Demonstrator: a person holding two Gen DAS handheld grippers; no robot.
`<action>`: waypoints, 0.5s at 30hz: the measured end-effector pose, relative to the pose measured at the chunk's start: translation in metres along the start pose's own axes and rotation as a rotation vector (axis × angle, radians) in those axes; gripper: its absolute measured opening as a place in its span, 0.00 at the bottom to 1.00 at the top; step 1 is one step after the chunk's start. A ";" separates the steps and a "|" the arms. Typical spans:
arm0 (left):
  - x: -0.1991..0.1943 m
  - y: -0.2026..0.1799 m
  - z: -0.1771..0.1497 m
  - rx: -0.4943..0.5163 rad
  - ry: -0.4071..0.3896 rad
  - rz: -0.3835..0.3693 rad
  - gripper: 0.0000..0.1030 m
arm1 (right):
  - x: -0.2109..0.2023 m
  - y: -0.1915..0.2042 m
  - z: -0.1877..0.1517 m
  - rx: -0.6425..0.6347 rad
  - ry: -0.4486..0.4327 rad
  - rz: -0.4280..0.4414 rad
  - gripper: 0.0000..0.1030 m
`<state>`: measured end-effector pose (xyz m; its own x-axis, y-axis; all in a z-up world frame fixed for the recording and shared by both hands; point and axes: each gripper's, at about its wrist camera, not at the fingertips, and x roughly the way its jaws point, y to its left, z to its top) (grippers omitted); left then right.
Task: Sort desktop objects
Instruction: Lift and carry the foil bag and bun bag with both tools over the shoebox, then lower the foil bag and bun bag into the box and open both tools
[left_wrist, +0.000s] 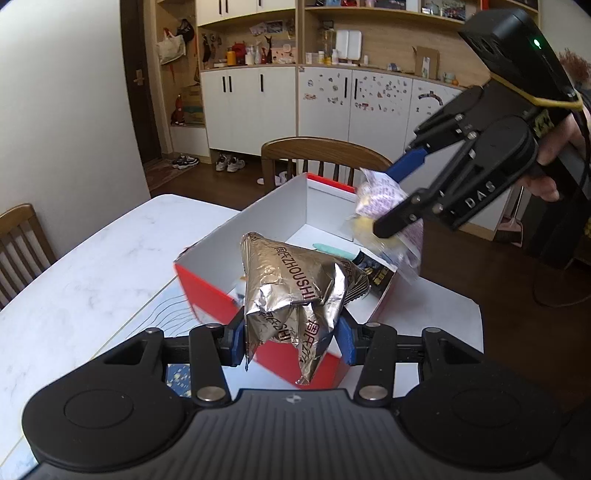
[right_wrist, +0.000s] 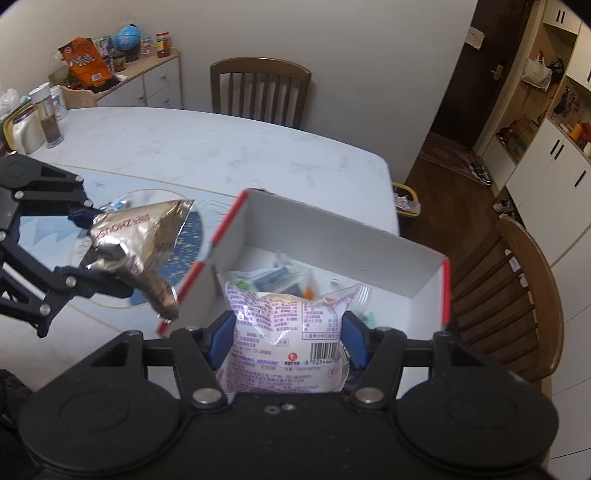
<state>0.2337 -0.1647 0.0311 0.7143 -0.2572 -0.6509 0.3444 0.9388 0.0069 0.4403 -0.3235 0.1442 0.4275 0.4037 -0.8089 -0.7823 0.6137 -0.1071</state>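
My left gripper (left_wrist: 291, 338) is shut on a crumpled gold foil snack bag (left_wrist: 295, 291) and holds it just above the near corner of a red-and-white cardboard box (left_wrist: 207, 299). My right gripper (right_wrist: 288, 338) is shut on a clear and purple printed snack packet (right_wrist: 288, 332) and holds it over the box (right_wrist: 332, 229). The right gripper also shows in the left wrist view (left_wrist: 388, 205), above the box's right side. The left gripper with the foil bag (right_wrist: 136, 243) shows left of the box in the right wrist view.
The box holds several small items (left_wrist: 369, 266). It stands on a white marble table (right_wrist: 221, 147) over a blue patterned mat (right_wrist: 184, 251). Wooden chairs (right_wrist: 260, 88) stand around the table. Jars and bottles (right_wrist: 33, 125) stand at the table's far left.
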 end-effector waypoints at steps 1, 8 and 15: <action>0.003 -0.002 0.002 0.005 0.004 -0.001 0.44 | 0.000 -0.004 0.000 -0.003 -0.002 0.000 0.59; 0.030 -0.013 0.020 0.020 0.039 -0.008 0.44 | 0.010 -0.036 0.000 0.007 -0.005 -0.026 0.59; 0.062 -0.018 0.031 0.014 0.104 -0.024 0.44 | 0.027 -0.057 -0.003 0.017 0.010 -0.019 0.59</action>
<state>0.2907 -0.2050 0.0139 0.6390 -0.2540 -0.7261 0.3695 0.9292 0.0000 0.4956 -0.3498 0.1266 0.4377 0.3853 -0.8124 -0.7664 0.6324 -0.1130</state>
